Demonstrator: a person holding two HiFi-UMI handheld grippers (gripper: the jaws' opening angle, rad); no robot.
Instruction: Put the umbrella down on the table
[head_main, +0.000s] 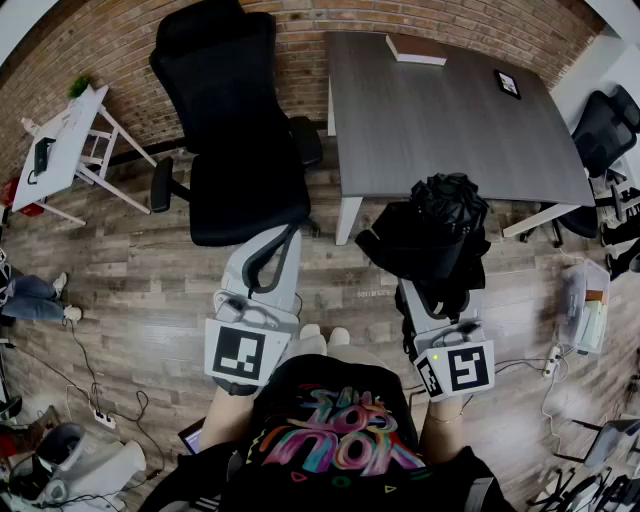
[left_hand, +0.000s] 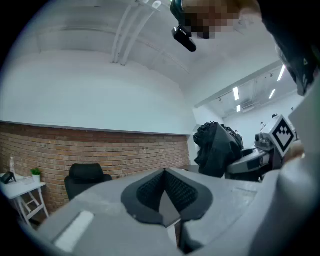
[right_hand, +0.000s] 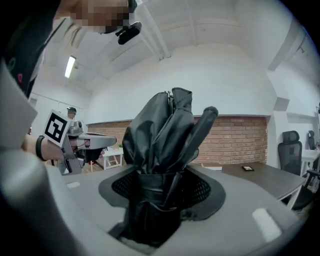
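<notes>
Left gripper (head_main: 284, 236) closed and empty, right gripper (head_main: 436, 272) squeezing the black umbrella (head_main: 440, 222).
On my left, the jaws are pressed together with nothing in them, and they point toward the black chair (head_main: 235, 120) by the brick wall (head_main: 300, 45). On my right, the jaws are squeezed tight around the folded umbrella, and its floppy black cloth sticks out past them. I hold the umbrella up in the air, right at the near edge of the grey table (head_main: 450, 120). It is not lying on the table yet. A book (head_main: 415, 48) lies at the table's far end.
</notes>
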